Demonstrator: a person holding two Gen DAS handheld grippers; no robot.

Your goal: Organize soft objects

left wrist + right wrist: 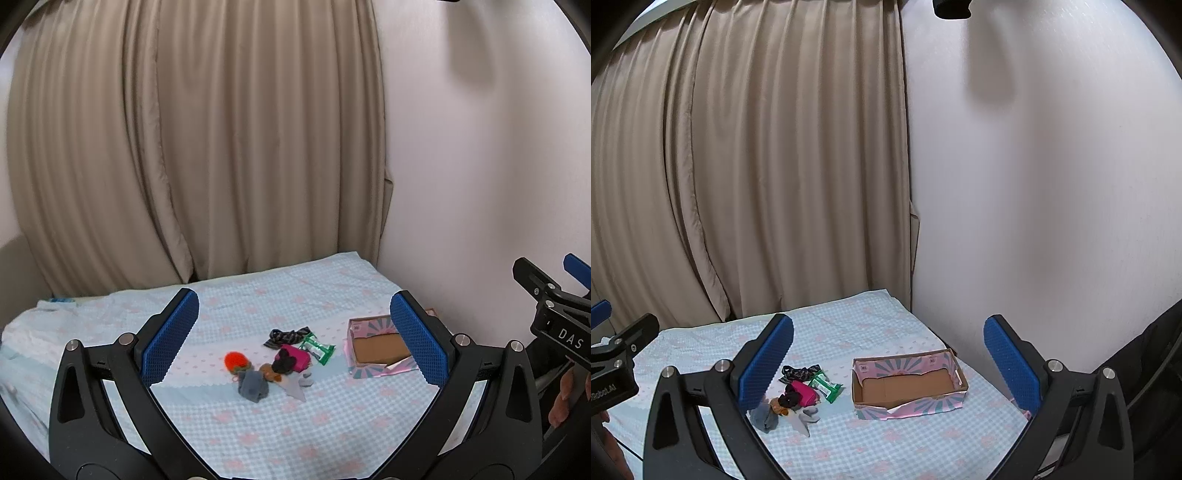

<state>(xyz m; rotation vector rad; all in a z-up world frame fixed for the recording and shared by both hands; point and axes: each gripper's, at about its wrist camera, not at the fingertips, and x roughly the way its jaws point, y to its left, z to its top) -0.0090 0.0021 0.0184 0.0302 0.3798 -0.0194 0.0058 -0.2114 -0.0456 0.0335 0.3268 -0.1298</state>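
A small pile of soft things lies mid-bed: an orange knitted ball (235, 360), a grey sock (253, 385), a pink pouch (295, 356) with a black scrunchie, a dark patterned cloth (286, 336) and a green wipes pack (316, 347). The pile also shows in the right wrist view (798, 397). An open pink cardboard box (908, 386) stands right of it, empty; it shows in the left wrist view (378, 349). My left gripper (293, 339) is open, held above the bed. My right gripper (888, 365) is open and empty.
The bed has a light blue checked sheet (886, 443) with pink flowers. Beige curtains (203, 147) hang behind it and a white wall (1034, 184) runs along its right side, close to the box.
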